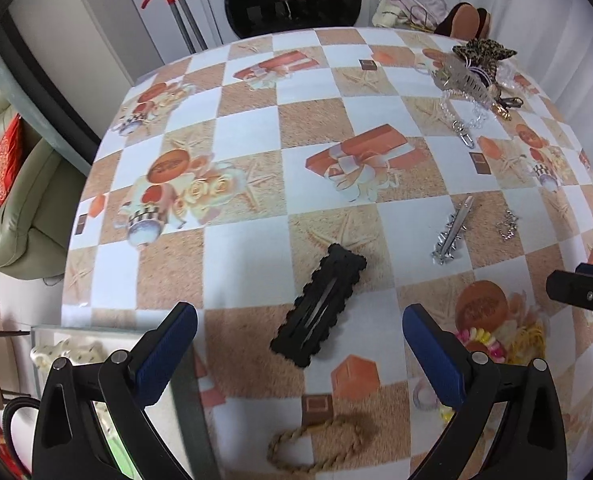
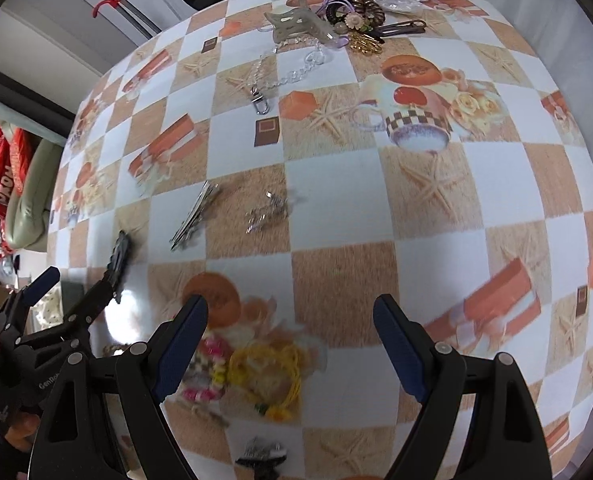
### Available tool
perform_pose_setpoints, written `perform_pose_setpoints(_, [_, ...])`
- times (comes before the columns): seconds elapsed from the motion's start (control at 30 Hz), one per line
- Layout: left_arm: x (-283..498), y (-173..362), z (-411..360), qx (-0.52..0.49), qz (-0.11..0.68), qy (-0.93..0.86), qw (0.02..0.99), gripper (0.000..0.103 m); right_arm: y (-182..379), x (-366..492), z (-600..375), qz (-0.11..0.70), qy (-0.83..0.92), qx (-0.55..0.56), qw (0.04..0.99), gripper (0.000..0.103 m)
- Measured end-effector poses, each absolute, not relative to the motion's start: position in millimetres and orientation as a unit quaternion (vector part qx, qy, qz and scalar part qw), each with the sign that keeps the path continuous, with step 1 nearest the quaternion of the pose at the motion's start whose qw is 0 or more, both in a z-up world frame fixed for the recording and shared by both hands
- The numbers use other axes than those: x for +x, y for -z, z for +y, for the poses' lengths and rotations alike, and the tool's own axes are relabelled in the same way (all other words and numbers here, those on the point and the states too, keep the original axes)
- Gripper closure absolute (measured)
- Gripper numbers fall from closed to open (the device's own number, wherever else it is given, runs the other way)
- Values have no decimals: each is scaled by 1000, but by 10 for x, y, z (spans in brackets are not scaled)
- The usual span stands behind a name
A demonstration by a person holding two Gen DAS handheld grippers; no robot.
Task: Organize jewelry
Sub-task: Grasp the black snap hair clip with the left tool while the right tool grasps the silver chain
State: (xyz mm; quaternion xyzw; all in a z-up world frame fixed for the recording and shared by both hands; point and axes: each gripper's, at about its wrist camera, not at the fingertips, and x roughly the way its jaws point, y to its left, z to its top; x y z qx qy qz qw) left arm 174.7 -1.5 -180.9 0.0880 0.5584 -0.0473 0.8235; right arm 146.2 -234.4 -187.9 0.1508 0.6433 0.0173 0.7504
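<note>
the left gripper [image 1: 300,344] is released, its blue fingers [image 1: 168,354] wide apart above the table [image 1: 248,132], and nothing is between them. the black clip [image 1: 319,306] lies flat on the cloth just in front of the gap, long axis going from 7 to 1 o'clock, not touching either finger. at 2 o'clock from it lies the silver clip [image 1: 452,232], and just beside that, at 3 o'clock, a small chain [image 1: 507,225]. a rope loop [image 1: 316,446] lies low in the left view, at 6 o'clock from the black clip. a box [image 1: 76,350] with pale items sits at the table edge under the left finger. the pile [image 1: 476,76] of hair things and a clear chain is far away, at 1 o'clock.

the right gripper [image 2: 290,344] is also released, jaws wide, holding nothing. under it, a little toward 7 o'clock, lie a bead bracelet [image 2: 212,368] and a yellow band [image 2: 272,376], touching or almost touching; the picture is blurred there. a dark piece [image 2: 260,454] lies at 6 o'clock, too blurred to tell what it is. in this view the left gripper [image 2: 80,284] shows at 9 o'clock.
</note>
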Motion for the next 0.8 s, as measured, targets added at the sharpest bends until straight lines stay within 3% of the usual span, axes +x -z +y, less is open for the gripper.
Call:
perform_pose_setpoints(0.17, [1882,1970,-40,96,567,47,817,0,1989,1637,-2296,642,-11,137,755,17])
perform_pose_setpoints(0.27, [1947,2070,-44,100,578,50,808,10,2054,1734,-2228,640,-12,121,759,20])
perform_pose_setpoints(0.53, [2010,2159,16,71,582,60,808,11,2090,1869,-1983,623,-4,52,780,26])
perform_pose_setpoints(0.73, [1977,2135,3,52,583,79,807,30,2095,1884,-1834,612,2,-1,791,38])
perform_pose_setpoints(0.8, [1951,2114,-50,57,580,90,807,44,2081,1892,-1810,609,-4,-6,793,50])
